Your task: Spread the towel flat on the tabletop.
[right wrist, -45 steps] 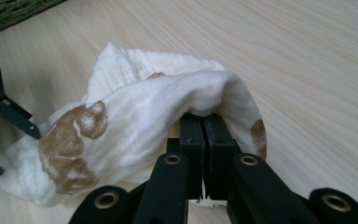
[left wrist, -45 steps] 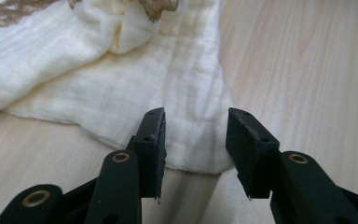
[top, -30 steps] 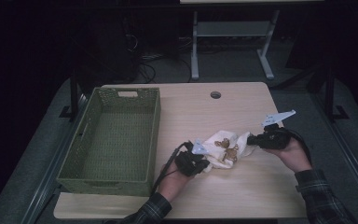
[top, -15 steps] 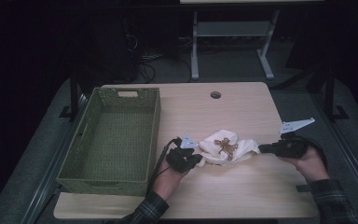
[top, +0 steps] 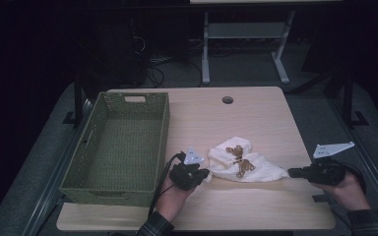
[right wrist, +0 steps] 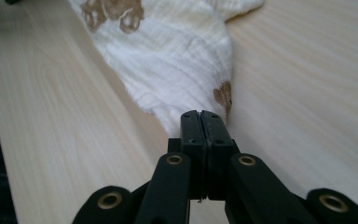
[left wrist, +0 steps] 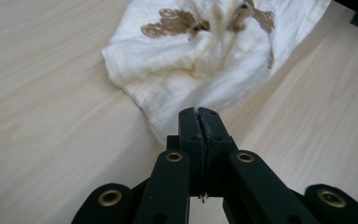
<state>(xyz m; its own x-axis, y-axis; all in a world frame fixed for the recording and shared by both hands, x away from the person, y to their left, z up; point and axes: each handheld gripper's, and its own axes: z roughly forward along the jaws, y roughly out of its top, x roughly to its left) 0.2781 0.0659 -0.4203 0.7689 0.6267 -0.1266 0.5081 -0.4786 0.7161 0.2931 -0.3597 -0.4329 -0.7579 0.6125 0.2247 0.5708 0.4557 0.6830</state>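
Two grippers, one cloth between them. Left gripper [top: 204, 173] at the cloth's left corner, jaws pinched flat together on the fabric edge — seen close up in the left gripper view, left gripper [left wrist: 199, 114] with the cream weave bunching right at the black tips. Right gripper [top: 291, 172] at the opposite corner, near the table's right edge, jaws likewise clamped on a tapered point of fabric; same grip plain in the right gripper view, right gripper [right wrist: 200, 116] with the cloth narrowing into the closed tips.

Cloth [top: 243, 164] cream-white, thin and crinkled, printed with brown bear-like figures; lying on the table [top: 256, 123] in front of the middle, pulled out toward the right into a long point, still rumpled and folded over itself on the left half. More of the same in the close views: cloth [left wrist: 200, 60] heaped in soft folds, cloth [right wrist: 172, 56] stretched flatter, one small brown print just beside the jaw tips.

No readable writing, brand or label anywhere — only the brown prints on the fabric.

Green woven basket [top: 120, 142] on the left part of the table, just beside the left gripper, apart from the cloth. Round cable hole [top: 227, 100] near the table's far edge. Plaid sleeve cuffs at the bottom of the high view.
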